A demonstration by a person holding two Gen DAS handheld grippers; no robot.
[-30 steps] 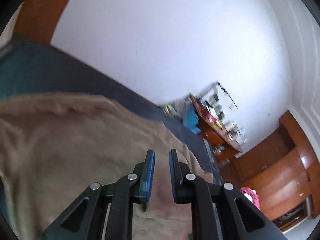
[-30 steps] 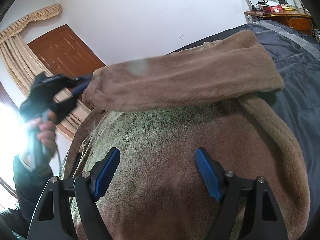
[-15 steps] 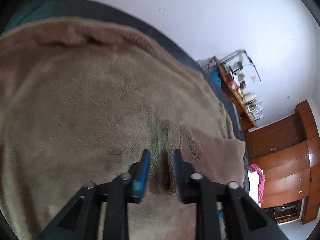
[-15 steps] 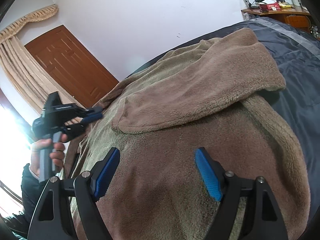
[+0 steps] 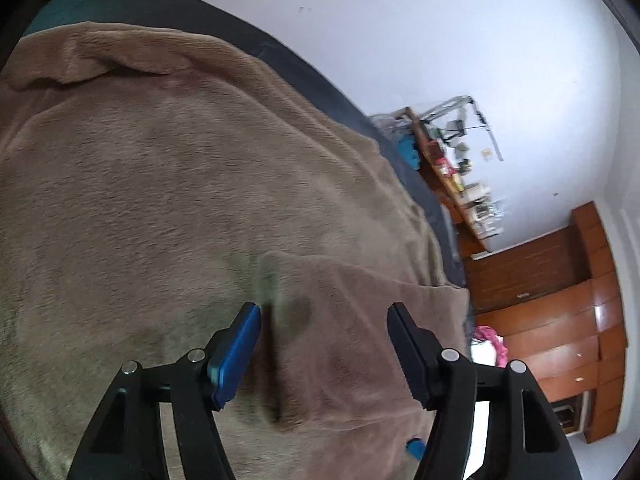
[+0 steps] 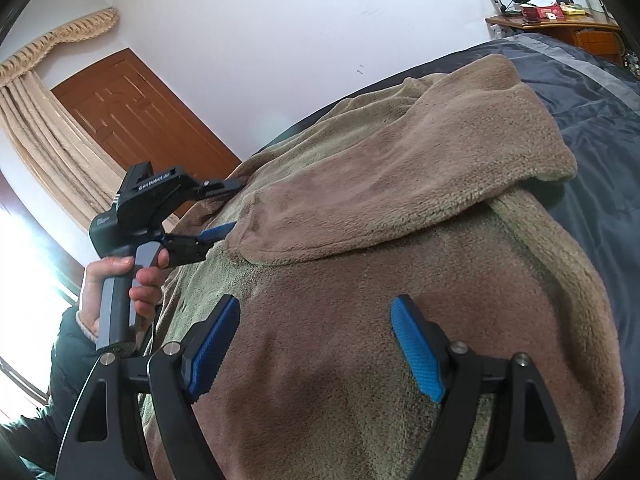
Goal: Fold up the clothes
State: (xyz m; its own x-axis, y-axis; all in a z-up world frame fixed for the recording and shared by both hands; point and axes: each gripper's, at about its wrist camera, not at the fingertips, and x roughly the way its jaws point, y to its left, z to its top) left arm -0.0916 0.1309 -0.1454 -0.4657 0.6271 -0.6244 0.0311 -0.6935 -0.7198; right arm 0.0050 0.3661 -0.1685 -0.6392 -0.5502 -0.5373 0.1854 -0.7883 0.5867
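While we stand over the bed, left to right:
Left gripper (image 6: 230,208): jaws just opening — parted at our folded sleeve (image 6: 400,184) end, pads off it.
Fleece robe (image 6: 360,340): spread flat on dark bedspread (image 6: 592,128).
Right gripper (image 6: 316,344): jaws wide apart above robe — nothing between.

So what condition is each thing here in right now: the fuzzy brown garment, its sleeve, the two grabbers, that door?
Brown garment: spread flat on the bed.
Sleeve: folded across the garment's body.
Left gripper: open, jaws just widened, sleeve end released between them.
Right gripper: open, over the garment, gripping nothing.
Wooden door: closed.
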